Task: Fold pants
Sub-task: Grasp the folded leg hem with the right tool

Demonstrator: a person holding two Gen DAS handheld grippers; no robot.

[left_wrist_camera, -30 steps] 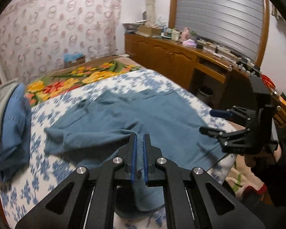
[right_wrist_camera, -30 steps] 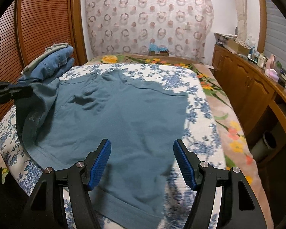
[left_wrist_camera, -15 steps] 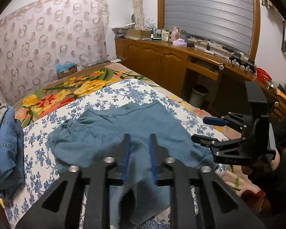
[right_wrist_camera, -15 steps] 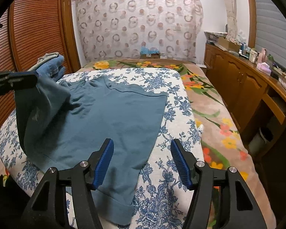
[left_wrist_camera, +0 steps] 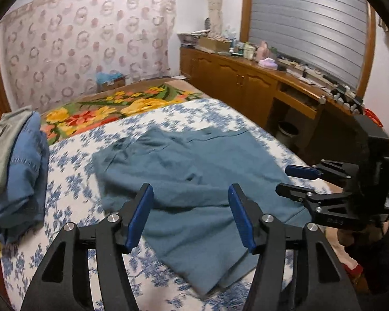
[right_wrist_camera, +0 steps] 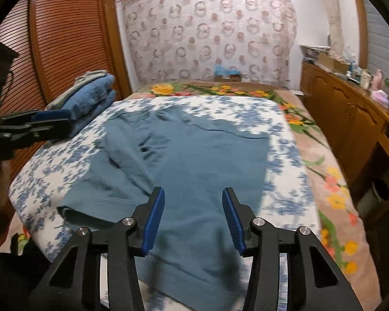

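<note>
The right tool (right_wrist_camera: 193, 219), jaws closing with nothing between them, hangs at the bottom centre over the blue-grey pants (right_wrist_camera: 184, 160) spread on the floral bed (right_wrist_camera: 285, 194), while the left tool (right_wrist_camera: 51, 121) shows at the left edge beside folded jeans (right_wrist_camera: 90, 96).

The scene is seen by 2 fisheye cameras, each mounted behind the fingers of a gripper and tilted down toward the bed (left_wrist_camera: 72, 189). In the left wrist view, the left gripper (left_wrist_camera: 190, 216) is seen at the bottom edge, close to the lens, and the view faces across the bed toward the wooden cabinets (left_wrist_camera: 236, 83) and the shutter. In the right wrist view, the right gripper (right_wrist_camera: 193, 219) is seen the same way, and the patterned curtain (right_wrist_camera: 207, 33) is faced more directly. The blue pants (left_wrist_camera: 194, 171), the bed and the curtain are shared by both views, and each gripper is seen at the side of the other view.
</note>
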